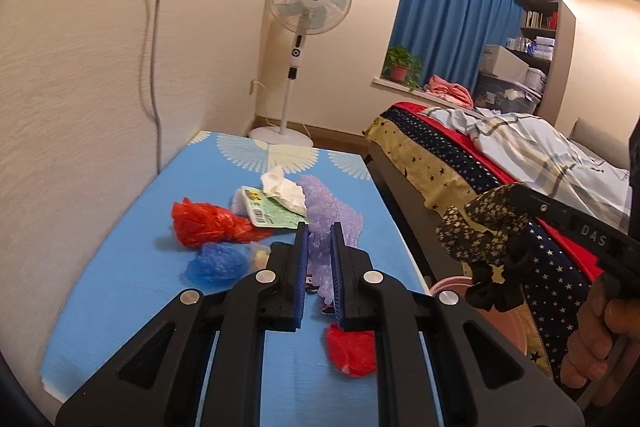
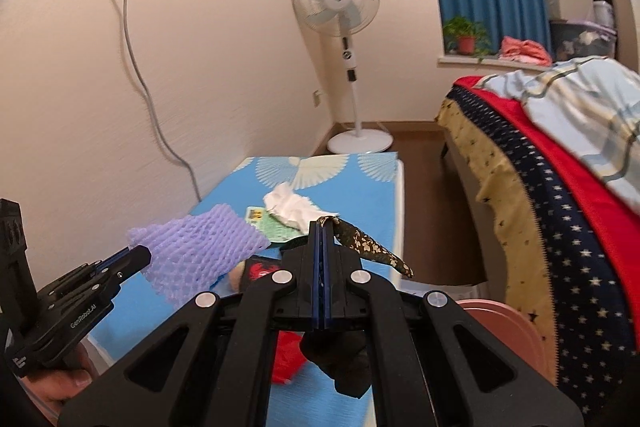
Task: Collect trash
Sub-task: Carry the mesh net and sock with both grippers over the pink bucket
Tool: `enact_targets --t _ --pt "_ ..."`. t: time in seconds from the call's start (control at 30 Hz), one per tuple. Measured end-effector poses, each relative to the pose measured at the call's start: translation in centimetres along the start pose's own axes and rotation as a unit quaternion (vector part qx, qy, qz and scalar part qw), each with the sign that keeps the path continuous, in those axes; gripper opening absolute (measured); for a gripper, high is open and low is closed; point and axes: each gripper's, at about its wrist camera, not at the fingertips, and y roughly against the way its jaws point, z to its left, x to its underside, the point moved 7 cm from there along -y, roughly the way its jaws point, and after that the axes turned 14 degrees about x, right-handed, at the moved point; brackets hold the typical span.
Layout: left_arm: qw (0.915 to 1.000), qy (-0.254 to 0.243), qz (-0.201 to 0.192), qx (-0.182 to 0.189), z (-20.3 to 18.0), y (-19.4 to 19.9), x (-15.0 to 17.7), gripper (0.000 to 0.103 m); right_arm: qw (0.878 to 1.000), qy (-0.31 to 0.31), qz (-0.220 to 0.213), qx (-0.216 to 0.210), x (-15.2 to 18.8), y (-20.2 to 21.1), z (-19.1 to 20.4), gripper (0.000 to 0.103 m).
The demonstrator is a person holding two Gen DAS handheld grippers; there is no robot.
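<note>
My left gripper (image 1: 319, 231) is shut on a purple foam net (image 1: 332, 215) and holds it above the blue table (image 1: 120, 267); the net also shows in the right wrist view (image 2: 200, 251). My right gripper (image 2: 322, 225) is shut on a dark star-patterned cloth (image 2: 368, 245), held beside the table over a pink bin (image 2: 504, 323); the cloth also shows in the left wrist view (image 1: 480, 227). On the table lie a red bag (image 1: 208, 223), a blue bag (image 1: 218, 263), a green packet (image 1: 272, 213), a white tissue (image 1: 284, 189) and a red scrap (image 1: 352, 349).
A bed (image 1: 500, 163) with starred covers stands right of the table across a narrow floor gap. A standing fan (image 1: 308, 27) is in the far corner. A grey cable (image 2: 136, 67) hangs down the wall on the left.
</note>
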Motion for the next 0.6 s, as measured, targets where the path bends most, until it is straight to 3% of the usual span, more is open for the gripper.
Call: enact_targets --t 0.6 --pt "0.9986 -0.021 0.025 0.043 -4.4 -2.5 2.1 0.011 0.996 -0.023 -0.015 0.089 1.9 3.0 -6.3 0.001"
